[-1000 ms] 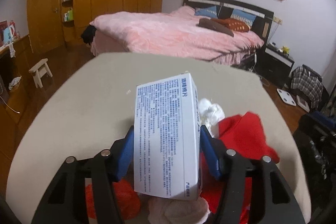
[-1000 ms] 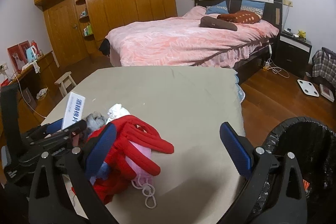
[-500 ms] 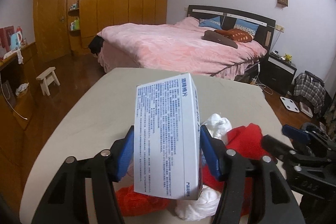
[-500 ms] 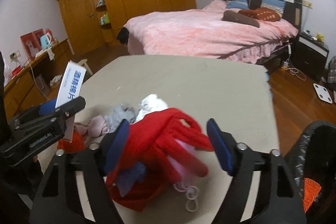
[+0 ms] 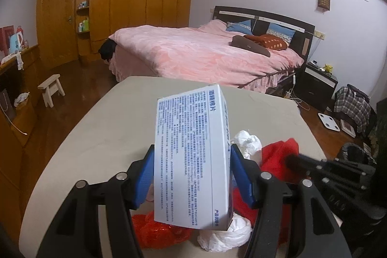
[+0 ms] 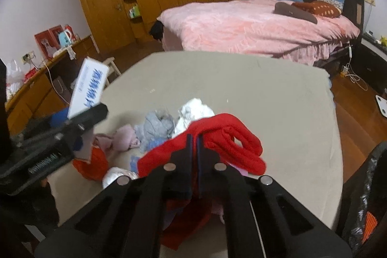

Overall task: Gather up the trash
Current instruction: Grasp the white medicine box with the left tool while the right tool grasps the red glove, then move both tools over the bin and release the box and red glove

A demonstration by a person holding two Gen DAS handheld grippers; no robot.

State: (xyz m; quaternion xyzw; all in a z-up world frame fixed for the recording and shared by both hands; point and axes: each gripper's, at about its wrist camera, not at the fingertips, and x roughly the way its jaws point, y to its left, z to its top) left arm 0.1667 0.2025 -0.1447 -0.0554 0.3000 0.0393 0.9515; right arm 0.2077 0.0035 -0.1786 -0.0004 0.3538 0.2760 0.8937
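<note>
My left gripper (image 5: 192,155) is shut on a white box with blue print (image 5: 193,161), held upright above the beige table (image 5: 116,127). The box (image 6: 88,88) also shows at the left of the right wrist view. A pile lies under it: a red garment (image 6: 227,144), crumpled white tissue (image 6: 193,110), grey cloth (image 6: 157,125), pink cloth (image 6: 121,137) and a red-orange plastic bag (image 5: 159,231). My right gripper (image 6: 193,139) has its jaws together, tips sunk in a fold of the red garment (image 5: 275,156).
A bin lined with a black bag (image 6: 367,185) stands off the table's right edge. A pink bed (image 5: 198,52) and wooden wardrobes (image 5: 116,4) fill the back. A small stool (image 5: 50,88) stands on the wooden floor at left.
My right gripper swung left over the pile and its wide-open jaws closed onto the red garment. The left gripper rose a little with the box, then kept still.
</note>
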